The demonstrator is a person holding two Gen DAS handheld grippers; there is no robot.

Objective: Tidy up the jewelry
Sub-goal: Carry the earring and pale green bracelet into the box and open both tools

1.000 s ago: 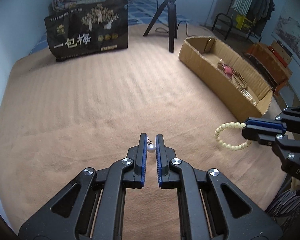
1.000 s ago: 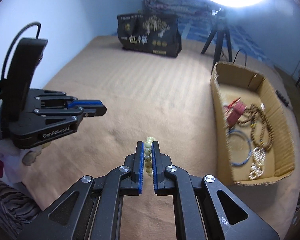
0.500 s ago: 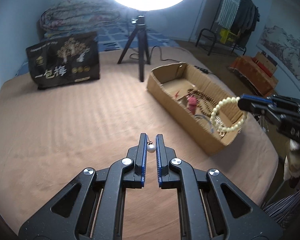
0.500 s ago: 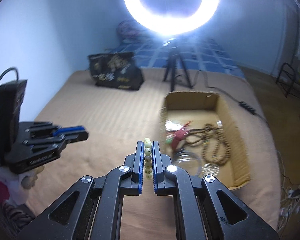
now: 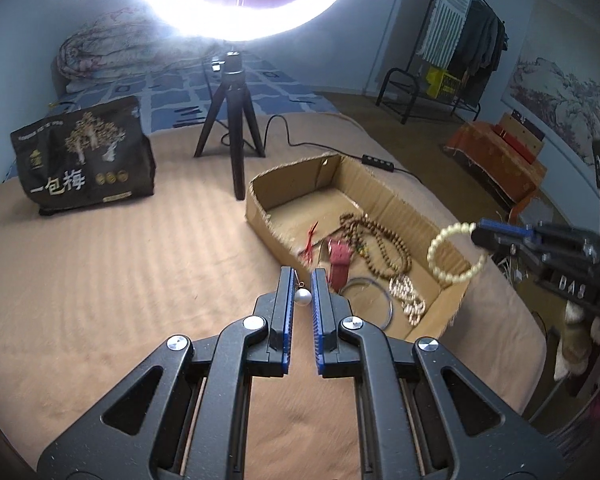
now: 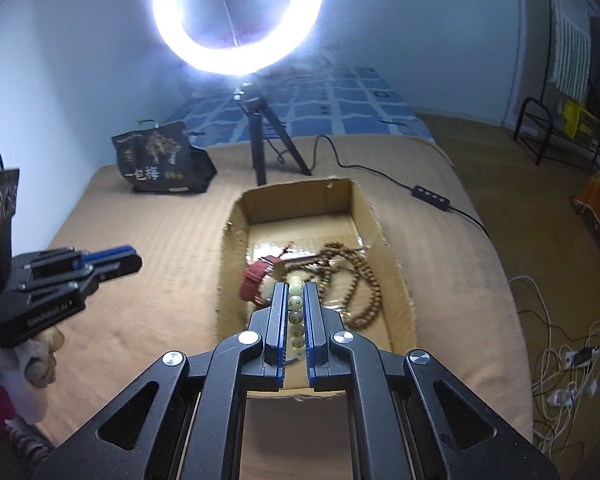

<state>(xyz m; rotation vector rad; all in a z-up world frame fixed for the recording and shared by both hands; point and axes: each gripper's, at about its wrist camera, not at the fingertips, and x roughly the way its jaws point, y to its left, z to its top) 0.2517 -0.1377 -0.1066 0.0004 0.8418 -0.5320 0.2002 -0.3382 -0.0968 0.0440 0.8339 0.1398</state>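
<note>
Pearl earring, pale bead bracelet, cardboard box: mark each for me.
pearl earring (image 5: 302, 297), left wrist view, on the round pearl.
pale bead bracelet (image 5: 440, 240), left wrist view, on the loop's left beads.
cardboard box (image 6: 230, 256), right wrist view, on its left wall.

The cardboard box (image 6: 394, 264) lies open-topped; a tripod (image 6: 262, 136) stands just behind it.

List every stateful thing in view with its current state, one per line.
left gripper: shut on pearl earring
right gripper: shut on pale bead bracelet, above the box
cardboard box: open-topped, holding jewelry
ring light: on
black bag: upright on the bed
</note>
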